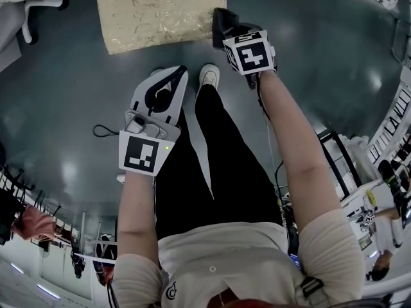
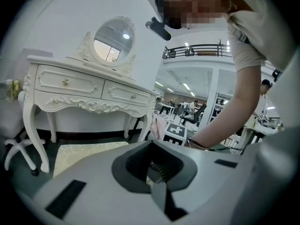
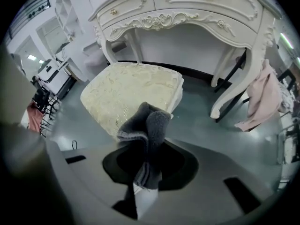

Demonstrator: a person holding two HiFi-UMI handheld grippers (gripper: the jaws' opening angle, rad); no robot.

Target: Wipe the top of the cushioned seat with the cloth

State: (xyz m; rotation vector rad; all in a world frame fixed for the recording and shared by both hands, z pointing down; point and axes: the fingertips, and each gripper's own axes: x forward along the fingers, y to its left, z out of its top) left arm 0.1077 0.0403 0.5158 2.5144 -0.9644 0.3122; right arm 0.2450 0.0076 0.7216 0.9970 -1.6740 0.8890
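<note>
Dark grey fuzzy cloth [image 3: 146,130], all bunched up, pinched tight in right gripper [image 3: 143,175], near the pale yellow cushioned seat [image 3: 129,90]. Left gripper [image 2: 157,175] closed, holding nothing.

- The head view is dim and bluish. The glossy floor [image 1: 321,88] carries soft pale glints from overhead lamps, and the picture's edges bend strongly.
- The left tool view is bright, with a white wall [image 2: 61,13], strip lights [image 2: 190,86] far behind and a lamp spot in the mirror [image 2: 113,39]. The left tool [image 2: 157,182], close to the lens, is soft.
- The right tool view is evenly lit. Shadow lies under the curved-looking desk [image 3: 187,8], the cloth [image 3: 147,135] is slightly blurred, and the corners are black.
</note>
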